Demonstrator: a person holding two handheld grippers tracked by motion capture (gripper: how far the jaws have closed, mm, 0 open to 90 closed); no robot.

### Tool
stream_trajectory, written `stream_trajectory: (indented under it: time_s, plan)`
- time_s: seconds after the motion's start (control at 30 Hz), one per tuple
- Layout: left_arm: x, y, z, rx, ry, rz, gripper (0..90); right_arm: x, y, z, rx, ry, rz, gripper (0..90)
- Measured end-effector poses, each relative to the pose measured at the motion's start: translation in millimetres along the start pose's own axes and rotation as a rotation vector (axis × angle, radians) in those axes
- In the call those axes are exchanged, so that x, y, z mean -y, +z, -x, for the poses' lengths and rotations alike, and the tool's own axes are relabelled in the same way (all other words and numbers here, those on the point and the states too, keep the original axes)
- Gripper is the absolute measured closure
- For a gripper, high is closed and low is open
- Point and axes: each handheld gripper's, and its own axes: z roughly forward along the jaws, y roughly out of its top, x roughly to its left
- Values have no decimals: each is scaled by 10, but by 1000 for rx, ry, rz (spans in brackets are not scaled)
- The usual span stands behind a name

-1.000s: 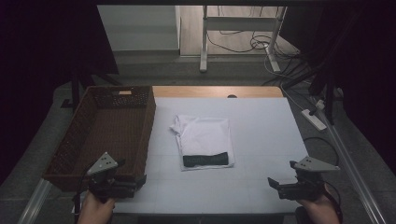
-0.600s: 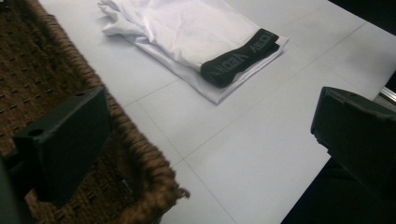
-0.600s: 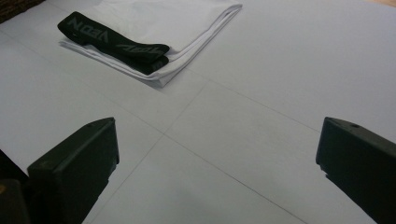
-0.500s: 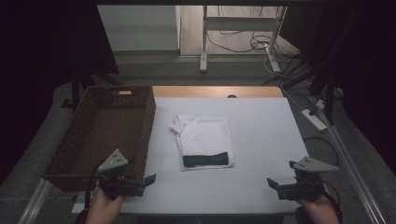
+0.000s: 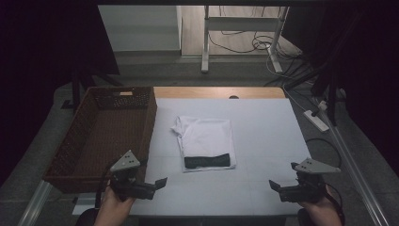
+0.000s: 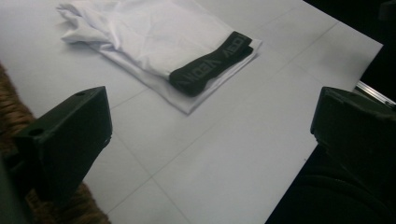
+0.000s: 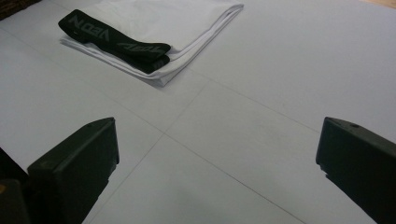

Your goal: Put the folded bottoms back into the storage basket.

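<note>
A folded white garment (image 5: 204,139) with a black lettered waistband (image 5: 207,161) lies in the middle of the white table (image 5: 263,127). The same garment (image 6: 154,32) appears ahead of my left jaws, and the garment (image 7: 154,23) lies up and left of my right jaws. My left gripper (image 5: 160,182) hovers open over the table's near left, beside the basket's near corner. My right gripper (image 5: 275,186) hangs open over the near right. Nothing sits between either pair of jaws.
A brown wicker basket (image 5: 84,141) stands along the table's left side; its weave (image 6: 9,107) edges the left gripper view. A wooden strip (image 5: 219,92) borders the far edge. Cables and a power strip (image 5: 316,120) lie on the floor at right.
My left gripper has moved right, off the basket's near corner and out over the white table. The right gripper has stayed about where it was.
</note>
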Motion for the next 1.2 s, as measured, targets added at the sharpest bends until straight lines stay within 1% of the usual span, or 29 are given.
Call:
stream_trajectory:
  time_s: [0.03,0.07,0.13,0.17,0.23,0.37,0.4,0.5,0.53,0.57,0.63,0.7,0.73,0.77,0.8,0.83,0.9,0.97,1.03,1.2]
  plan:
    - [0,0,0,0,0,0,2,0,0,0,0,0,0,3]
    - [-9,33,19,18,-1,-3,3,0,0,-2,0,-1,-1,3]
    - [-19,69,37,39,-2,-9,7,-2,-1,-1,-1,-2,-3,3]
    - [-19,69,37,39,-2,-9,7,-2,-1,-1,-1,-2,-3,3]
    - [-34,124,60,61,-2,-15,9,-2,0,-2,-2,-4,-5,3]
    - [-52,178,87,66,9,-21,9,-2,1,-4,-1,-6,-6,3]
    - [-66,220,107,78,15,-24,10,-3,1,-3,-1,-9,-6,3]
    - [-78,256,122,84,20,-26,9,-2,2,-5,-1,-7,-5,3]
    - [-93,303,134,90,26,-27,9,-2,2,-5,-2,-7,-5,3]
    - [-93,303,134,90,26,-27,9,-2,2,-5,-2,-7,-5,3]
    - [-118,380,143,93,38,-27,7,-2,2,-5,-3,-8,-6,3]
    - [-127,397,144,94,38,-28,6,-2,2,-5,-4,-8,-6,3]
    - [-144,444,144,86,40,-32,5,-2,3,-5,-5,-9,-7,3]
    - [-144,444,144,86,40,-32,5,-2,3,-5,-5,-9,-7,3]
    - [-160,498,145,87,44,-41,5,-2,5,-5,-7,-11,-8,3]
    - [-160,498,145,87,44,-41,5,-2,5,-5,-7,-11,-8,3]
    - [-185,583,142,84,53,-53,4,-3,8,-11,-7,-14,-10,3]
    - [-193,601,139,83,56,-58,4,-4,8,-12,-6,-16,-12,3]
    - [-221,682,115,78,59,-60,3,-3,7,-11,-7,-14,-9,3]
    - [-268,783,79,73,63,-63,2,-2,2,-2,-7,-9,-6,3]
